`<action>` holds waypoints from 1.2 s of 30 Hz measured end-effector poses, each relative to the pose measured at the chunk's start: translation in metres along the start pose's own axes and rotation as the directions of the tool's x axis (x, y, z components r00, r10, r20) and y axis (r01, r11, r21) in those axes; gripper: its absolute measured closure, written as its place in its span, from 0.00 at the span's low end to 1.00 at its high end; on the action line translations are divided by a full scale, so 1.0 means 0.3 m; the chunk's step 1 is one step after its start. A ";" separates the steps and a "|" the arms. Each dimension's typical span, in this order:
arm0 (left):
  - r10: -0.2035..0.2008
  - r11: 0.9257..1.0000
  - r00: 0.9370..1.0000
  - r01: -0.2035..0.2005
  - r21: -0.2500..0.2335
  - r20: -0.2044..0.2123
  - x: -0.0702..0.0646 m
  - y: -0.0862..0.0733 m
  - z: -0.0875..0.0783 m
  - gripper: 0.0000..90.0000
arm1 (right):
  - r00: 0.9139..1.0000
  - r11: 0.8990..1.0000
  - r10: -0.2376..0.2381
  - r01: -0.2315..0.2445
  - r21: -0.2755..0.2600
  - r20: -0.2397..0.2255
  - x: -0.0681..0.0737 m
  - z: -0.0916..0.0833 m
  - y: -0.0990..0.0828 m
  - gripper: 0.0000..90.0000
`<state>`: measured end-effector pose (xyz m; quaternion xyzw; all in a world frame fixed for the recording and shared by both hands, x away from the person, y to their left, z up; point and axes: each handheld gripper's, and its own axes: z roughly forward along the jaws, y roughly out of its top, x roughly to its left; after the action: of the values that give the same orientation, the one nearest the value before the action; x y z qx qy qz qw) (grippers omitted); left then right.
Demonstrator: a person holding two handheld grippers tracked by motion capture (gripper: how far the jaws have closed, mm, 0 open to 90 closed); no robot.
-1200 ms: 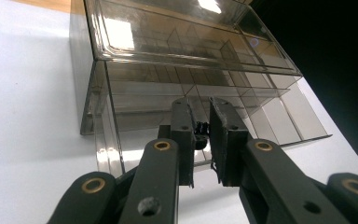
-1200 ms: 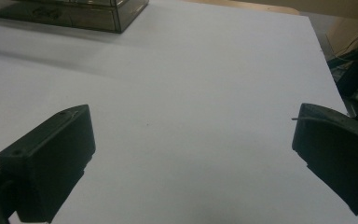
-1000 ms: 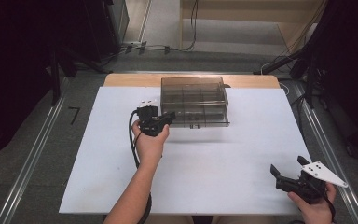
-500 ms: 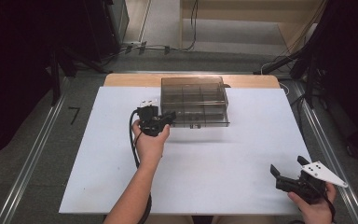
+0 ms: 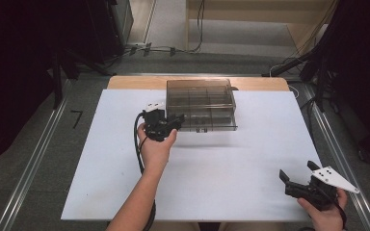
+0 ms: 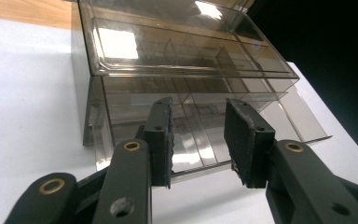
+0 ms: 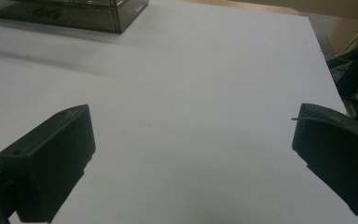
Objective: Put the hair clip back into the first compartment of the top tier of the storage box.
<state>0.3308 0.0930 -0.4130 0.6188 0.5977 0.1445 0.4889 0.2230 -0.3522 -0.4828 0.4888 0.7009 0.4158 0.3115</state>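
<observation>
Two grippers: left gripper (image 5: 172, 121) jaws parted before box (image 6: 186, 88); right gripper (image 5: 297, 172) jaws spread wide over counter (image 5: 231, 163).
Left gripper view: box's dividers.
Unclear: contents.

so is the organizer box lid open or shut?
Shut. The lid lies flat on the box, no raised edge in the high view. The left gripper is open just before its front, not gripping.

Black left claw (image 5: 173, 121) with brass-ringed pivots and black cable; black right claw (image 5: 298, 173) topped by a dotted grey triangular plate.
</observation>
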 end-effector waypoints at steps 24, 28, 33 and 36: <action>0.076 0.996 0.995 -0.074 -0.042 0.060 -0.040 -0.018 -0.056 0.48 | 1.000 1.000 -0.003 0.003 0.000 0.001 0.001 0.000 0.000 0.00; 0.087 0.995 0.993 -0.084 -0.049 0.075 -0.045 -0.026 -0.068 0.43 | 1.000 1.000 -0.001 0.001 -0.001 0.001 0.000 0.000 0.000 0.00; 0.121 0.992 0.990 -0.118 -0.045 0.066 -0.050 -0.042 -0.084 0.35 | 1.000 1.000 -0.005 0.005 0.000 0.002 0.001 -0.001 0.000 0.00; 0.143 0.989 0.988 -0.140 -0.046 0.060 -0.050 -0.052 -0.094 0.32 | 1.000 1.000 -0.005 0.005 -0.001 0.001 0.002 0.000 0.000 0.00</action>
<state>0.2963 0.0889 -0.4055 0.6536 0.5333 0.1716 0.5088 0.2228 -0.3518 -0.4829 0.4872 0.7018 0.4148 0.3133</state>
